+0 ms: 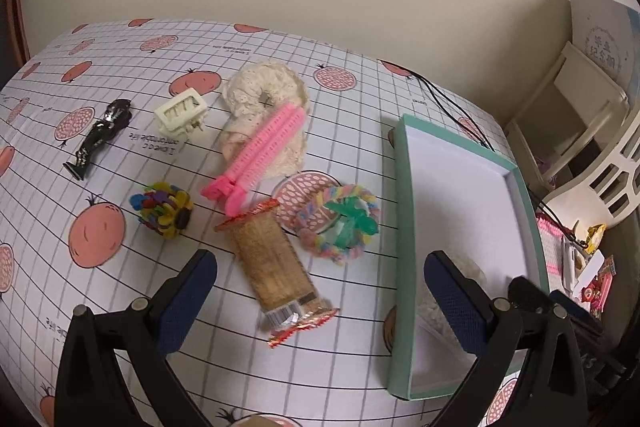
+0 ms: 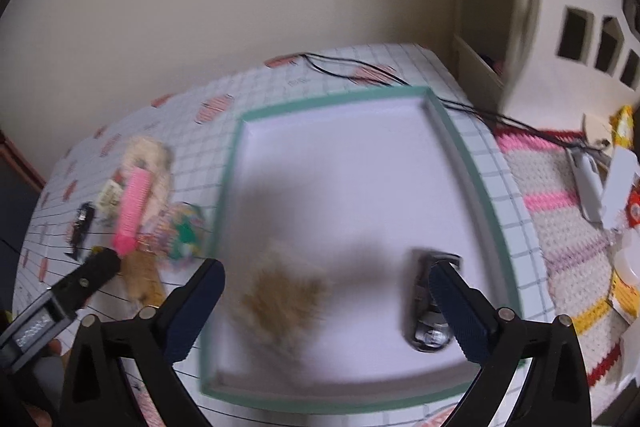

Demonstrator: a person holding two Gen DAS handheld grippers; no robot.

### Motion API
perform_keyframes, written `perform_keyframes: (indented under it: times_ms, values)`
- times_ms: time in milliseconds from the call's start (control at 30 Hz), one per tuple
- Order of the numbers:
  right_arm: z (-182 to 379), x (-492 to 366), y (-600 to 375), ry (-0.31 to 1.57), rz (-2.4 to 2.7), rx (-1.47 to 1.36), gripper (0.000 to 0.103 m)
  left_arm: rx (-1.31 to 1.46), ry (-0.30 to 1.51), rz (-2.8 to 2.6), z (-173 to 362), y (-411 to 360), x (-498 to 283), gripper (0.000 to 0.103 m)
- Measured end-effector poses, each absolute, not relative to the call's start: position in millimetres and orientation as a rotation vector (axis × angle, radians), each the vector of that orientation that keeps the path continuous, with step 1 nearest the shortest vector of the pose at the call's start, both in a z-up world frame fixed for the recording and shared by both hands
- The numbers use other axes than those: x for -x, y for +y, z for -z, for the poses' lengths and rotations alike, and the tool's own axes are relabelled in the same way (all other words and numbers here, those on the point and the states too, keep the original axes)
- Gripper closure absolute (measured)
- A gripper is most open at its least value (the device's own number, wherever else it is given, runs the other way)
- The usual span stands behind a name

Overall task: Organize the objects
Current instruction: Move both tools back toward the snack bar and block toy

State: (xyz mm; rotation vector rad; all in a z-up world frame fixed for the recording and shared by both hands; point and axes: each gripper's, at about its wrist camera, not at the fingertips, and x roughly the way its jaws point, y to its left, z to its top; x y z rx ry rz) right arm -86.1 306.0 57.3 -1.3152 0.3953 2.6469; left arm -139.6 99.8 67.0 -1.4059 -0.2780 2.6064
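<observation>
My left gripper is open and empty, low over a brown snack packet on the table. Around it lie a pink hair clip on a cream scrunchie, a pastel braided ring with a green clip, a colourful button ball, a cream claw clip and a black clip. The green-rimmed box stands to the right. My right gripper is open and empty above that box, which holds a blurred beige fluffy item and a dark metallic clip.
The table has a grid cloth with peach prints. A black cable runs behind the box. White shelving and a crocheted mat with small clutter lie to the right. The left gripper shows in the right wrist view.
</observation>
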Motion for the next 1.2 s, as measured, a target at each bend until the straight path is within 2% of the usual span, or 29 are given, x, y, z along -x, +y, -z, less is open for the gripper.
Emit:
perform_keyframes:
  times_ms: [367,600,767,900,1033,1200]
  values:
    - [-64,109,220,0.251,-2.818,1.365,0.0,1.456,-0.373,-2.68,-71,29,151,0.0]
    - [-45,123,174,0.137,-2.822,1.485,0.0,1.474,-0.518,-2.708,-63,-19,156,0.0]
    - [-33,129,162,0.126,-2.813,1.545,0.0,1.519,-0.567,-2.711,-50,-37,161,0.0]
    - [-24,134,157,0.118,-2.794,1.596,0.004,1.572,-0.554,-2.672,-40,-39,167,0.0]
    - [-15,139,156,0.144,-2.771,1.644,0.014,1.602,-0.478,-2.649,-35,-34,174,0.0]
    - [-7,144,154,0.157,-2.757,1.682,0.022,1.606,-0.376,-2.665,-32,-26,182,0.0]
